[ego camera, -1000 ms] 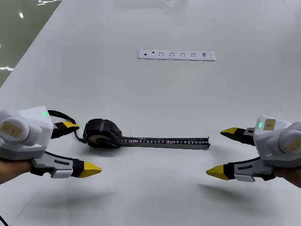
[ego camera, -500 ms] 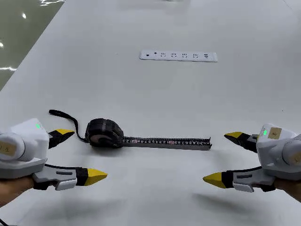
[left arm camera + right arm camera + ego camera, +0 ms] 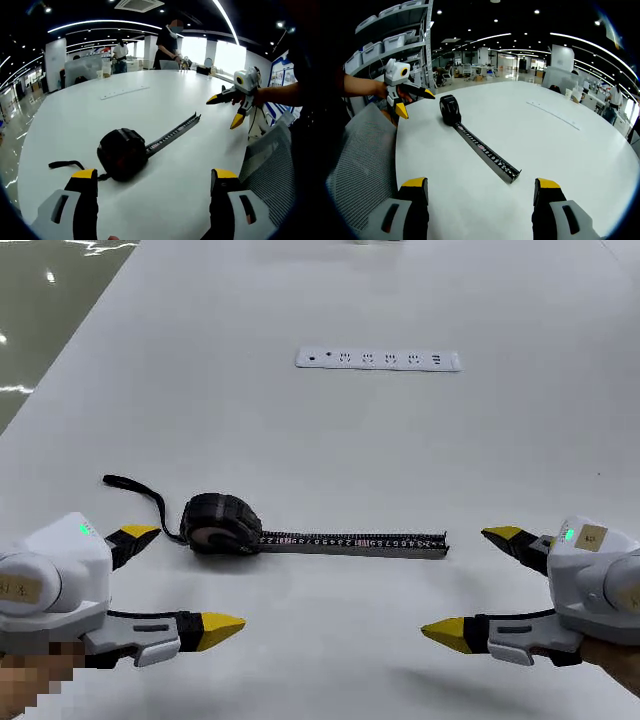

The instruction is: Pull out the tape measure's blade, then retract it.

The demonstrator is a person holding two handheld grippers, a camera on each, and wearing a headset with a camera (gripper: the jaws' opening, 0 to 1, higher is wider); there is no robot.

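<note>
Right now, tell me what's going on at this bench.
A person holds a gripper in each hand over a white table. A black tape measure lies on it, its blade pulled out flat. The left gripper hovers open near the case, the right gripper open near the blade's tip. Neither touches it; the blade is not yet retracted.
</note>
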